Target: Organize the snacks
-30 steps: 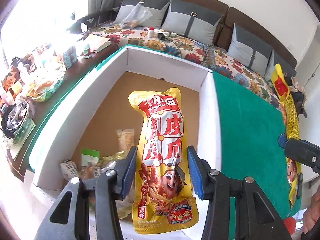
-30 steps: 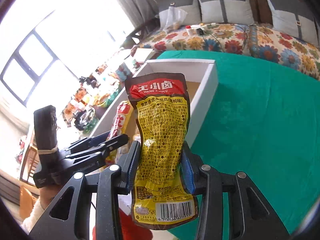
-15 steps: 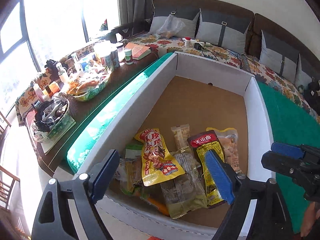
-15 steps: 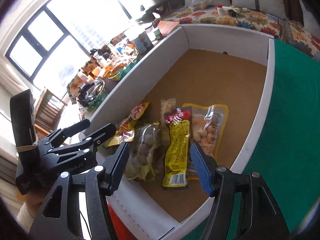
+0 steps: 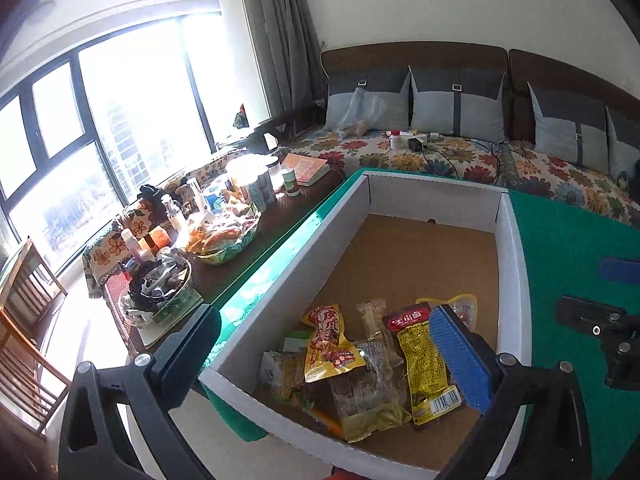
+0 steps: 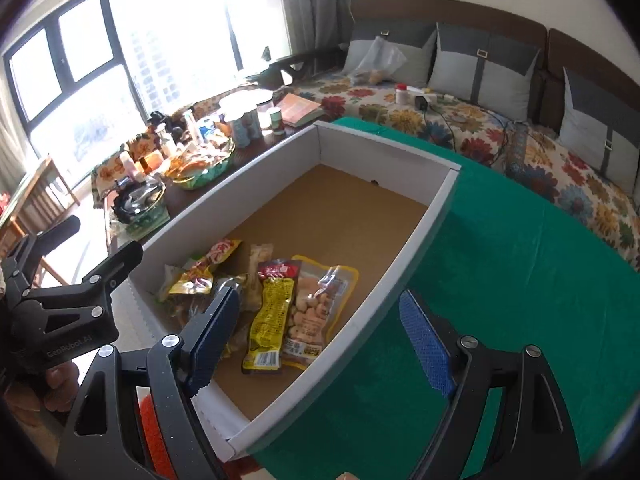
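cardboard-brown floor [image 6: 340, 216] showing over the far half of the white box [image 5: 434, 196], snacks heaped only at the near end. left gripper [image 5: 332, 344] spread wide and empty, hovering over the near wall with the pile straight ahead between the fingers. right gripper [image 6: 320, 328] likewise spread wide, holding nothing, straddling the box's right wall [image 6: 416, 240]: one finger over the snacks, the other over the green cloth [image 6: 520, 260]. yellow pouch with the red top [image 5: 424, 356] lying flat just ahead of the left gripper's right finger, barcode end nearest; beside it the yellow-and-red cartoon packet [image 5: 328, 344] propped on darker wrappers, and a clear bag of pale nuggets [image 6: 316, 304] tucked against the pouch on the side toward the right wall. likely risks from here: dipping either gripper for a rearrange and catching a fingertip on the near wall, tipping or dragging the light box across the cloth; pinching two overlapped slippery packets at once and flinging one out; crowding both grippers into the same near corner, close enough already for a knock. open room: plenty ahead of both grippers on the bare floor toward the far wall, and broad clear-looking cloth off the right gripper's outer side. tighter off the left gripper's outer side, where the box's left wall runs close to the cloth's edge, with a cluttered side table [image 5: 224, 216] beyond. more loose snacks outside the box not visible.
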`<action>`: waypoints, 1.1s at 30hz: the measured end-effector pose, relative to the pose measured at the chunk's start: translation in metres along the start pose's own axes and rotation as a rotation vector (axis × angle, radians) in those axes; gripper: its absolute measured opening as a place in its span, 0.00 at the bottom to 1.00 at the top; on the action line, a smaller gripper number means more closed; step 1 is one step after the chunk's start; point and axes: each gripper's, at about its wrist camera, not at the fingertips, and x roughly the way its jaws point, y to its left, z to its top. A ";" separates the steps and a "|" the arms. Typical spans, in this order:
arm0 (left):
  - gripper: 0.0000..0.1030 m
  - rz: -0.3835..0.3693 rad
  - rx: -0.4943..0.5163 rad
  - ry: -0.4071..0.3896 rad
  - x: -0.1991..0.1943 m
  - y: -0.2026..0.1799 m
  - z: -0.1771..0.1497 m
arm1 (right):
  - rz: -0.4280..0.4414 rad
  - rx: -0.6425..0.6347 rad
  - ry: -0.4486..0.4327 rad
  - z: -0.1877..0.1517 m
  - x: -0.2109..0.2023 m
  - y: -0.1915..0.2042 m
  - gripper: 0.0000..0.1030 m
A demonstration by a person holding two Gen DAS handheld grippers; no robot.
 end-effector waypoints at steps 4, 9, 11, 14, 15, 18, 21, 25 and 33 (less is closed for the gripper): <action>1.00 -0.020 -0.024 0.041 0.005 0.004 -0.008 | -0.002 -0.014 0.031 -0.006 0.005 0.012 0.83; 1.00 -0.044 -0.050 0.070 0.009 0.014 -0.013 | -0.002 -0.029 0.040 -0.006 0.008 0.026 0.83; 1.00 -0.029 -0.041 0.062 0.009 0.017 -0.014 | 0.003 -0.028 0.045 -0.006 0.009 0.028 0.83; 1.00 -0.004 -0.011 0.047 0.007 0.016 -0.015 | 0.008 -0.036 0.054 -0.006 0.011 0.034 0.83; 1.00 0.011 -0.004 0.051 0.008 0.016 -0.015 | 0.008 -0.040 0.055 -0.007 0.011 0.036 0.83; 1.00 0.019 0.010 0.094 0.014 0.015 -0.017 | 0.008 -0.046 0.059 -0.007 0.012 0.041 0.83; 1.00 -0.020 0.000 0.133 0.019 0.015 -0.020 | 0.003 -0.051 0.059 -0.007 0.012 0.044 0.83; 1.00 -0.067 -0.018 0.156 0.021 0.016 -0.023 | -0.024 -0.080 0.056 -0.004 0.012 0.049 0.83; 1.00 -0.083 -0.037 0.175 0.025 0.021 -0.021 | -0.032 -0.066 0.076 -0.005 0.018 0.045 0.83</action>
